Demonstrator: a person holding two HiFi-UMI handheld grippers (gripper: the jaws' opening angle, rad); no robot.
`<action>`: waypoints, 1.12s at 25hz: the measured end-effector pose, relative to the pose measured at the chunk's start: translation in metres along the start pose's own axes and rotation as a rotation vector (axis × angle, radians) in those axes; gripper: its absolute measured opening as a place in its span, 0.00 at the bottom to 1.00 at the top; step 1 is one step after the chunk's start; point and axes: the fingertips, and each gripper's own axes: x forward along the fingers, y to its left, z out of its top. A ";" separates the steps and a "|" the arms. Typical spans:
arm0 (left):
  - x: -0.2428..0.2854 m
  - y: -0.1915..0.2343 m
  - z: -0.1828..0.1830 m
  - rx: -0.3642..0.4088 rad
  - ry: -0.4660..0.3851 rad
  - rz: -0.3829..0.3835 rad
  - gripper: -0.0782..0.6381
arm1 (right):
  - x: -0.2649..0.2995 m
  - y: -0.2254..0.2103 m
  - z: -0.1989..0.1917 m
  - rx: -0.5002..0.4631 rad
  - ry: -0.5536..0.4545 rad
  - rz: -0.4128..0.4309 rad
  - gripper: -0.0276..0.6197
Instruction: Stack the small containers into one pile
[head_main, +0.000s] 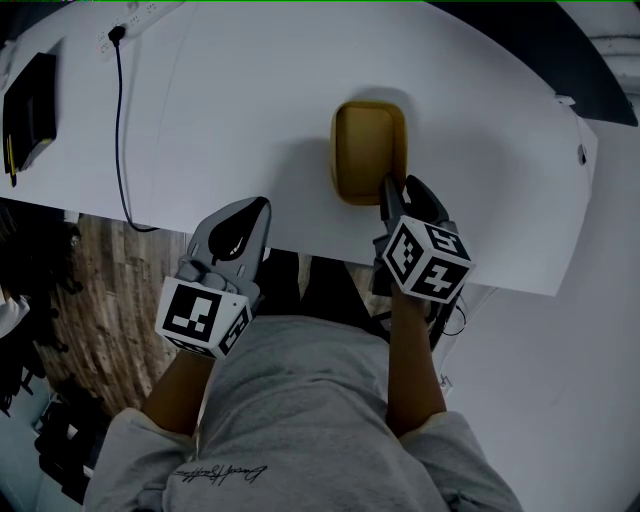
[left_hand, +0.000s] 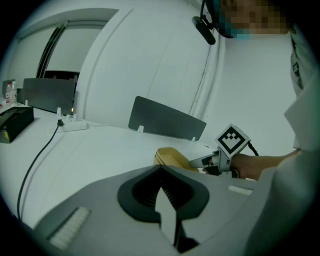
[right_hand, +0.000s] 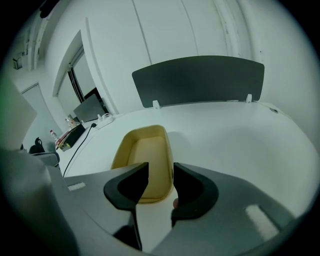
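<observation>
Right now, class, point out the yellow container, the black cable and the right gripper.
yellow container (head_main: 368, 150), head view, its inner floor.
black cable (head_main: 119, 120), head view, midway along its length.
right gripper (right_hand: 160, 172), right gripper view, the gap between its fingertips.

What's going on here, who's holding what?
A person holds a claw in each hand at a white table. The right claw is open at the near rim of the yellow container; the rim sits between its jaws but isn't gripped. The rim looks layered in the left gripper view, so it may already be a nested pile. The left claw is shut and empty at the table's near edge.
</observation>
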 end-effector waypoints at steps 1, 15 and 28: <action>0.000 0.000 0.000 0.000 0.000 0.001 0.11 | 0.000 0.000 0.000 -0.001 0.000 0.002 0.31; 0.004 -0.006 0.005 0.004 -0.004 0.002 0.11 | -0.006 0.000 0.007 -0.006 -0.009 0.047 0.30; 0.005 -0.030 0.024 0.044 -0.033 -0.022 0.11 | -0.043 -0.005 0.033 -0.035 -0.088 0.112 0.21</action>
